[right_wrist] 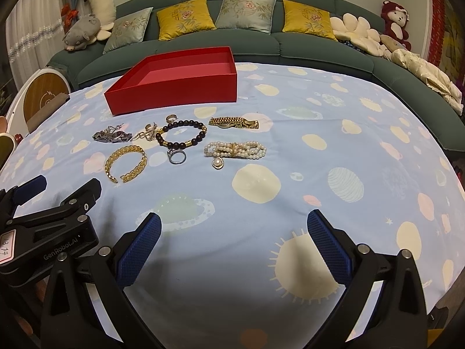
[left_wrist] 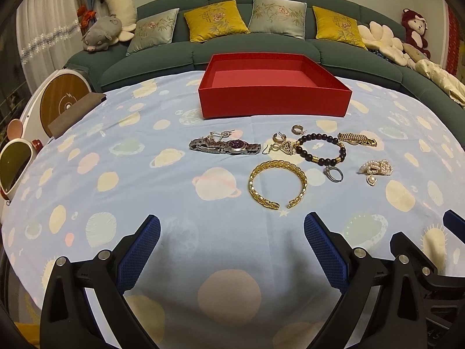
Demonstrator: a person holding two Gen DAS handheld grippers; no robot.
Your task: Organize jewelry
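Note:
An empty red box (left_wrist: 273, 101) (right_wrist: 174, 96) stands at the far side of the blue tablecloth. In front of it lie a silver watch (left_wrist: 229, 146) (right_wrist: 112, 136), a gold cuff bracelet (left_wrist: 276, 184) (right_wrist: 126, 163), a dark bead bracelet (left_wrist: 321, 149) (right_wrist: 181, 133), a silver ring (left_wrist: 334, 173) (right_wrist: 176, 156), a gold watch (left_wrist: 357, 139) (right_wrist: 234, 122), a pearl bracelet with a pendant (left_wrist: 375, 169) (right_wrist: 235, 149) and small earrings (left_wrist: 280, 142) (right_wrist: 148, 133). My left gripper (left_wrist: 232, 241) is open and empty, nearer than the jewelry. My right gripper (right_wrist: 234, 241) is open and empty, to its right.
A green sofa (left_wrist: 261, 49) with cushions and plush toys runs behind the table. A round white-and-wood device (left_wrist: 62, 99) stands past the table's left edge. The left gripper's body (right_wrist: 49, 221) shows at the left of the right wrist view.

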